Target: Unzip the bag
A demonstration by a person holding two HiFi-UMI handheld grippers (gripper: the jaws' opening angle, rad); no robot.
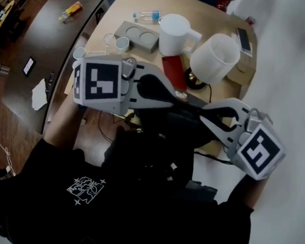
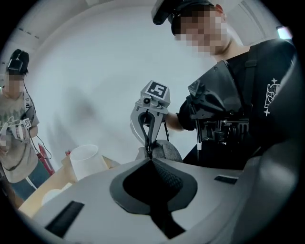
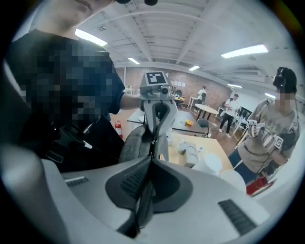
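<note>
I hold the bag (image 2: pixel 163 149) up in front of my chest, clear of the bench (image 1: pixel 127 6), between my two grippers. My left gripper (image 2: pixel 151 159) is clenched, its fingers (image 3: pixel 165 123) pressed together on a thin bit of the bag's top edge. My right gripper (image 3: pixel 152 160) is clenched too, its tip almost against the left one's tip. Its fingers (image 2: pixel 136 126) pinch a narrow dark strip that runs back between them. That strip may be the zip's pull or only a fold of the fabric; I cannot tell from here.

The grippers face each other, the left coming in from my left and the right from my right, both tilted downward. The bag bunches just by the spot where they meet. It looks grey in the gripper views and nearly black from above, against my black shirt (image 1: pixel 109 205).

On the bench beyond stand a white jug (image 1: pixel 174 35), a white tub (image 1: pixel 214 58), a grey tray (image 1: pixel 137 36) with two round hollows and a small water bottle (image 1: pixel 146 15). Another person (image 3: pixel 274 128) stands beside the bench.
</note>
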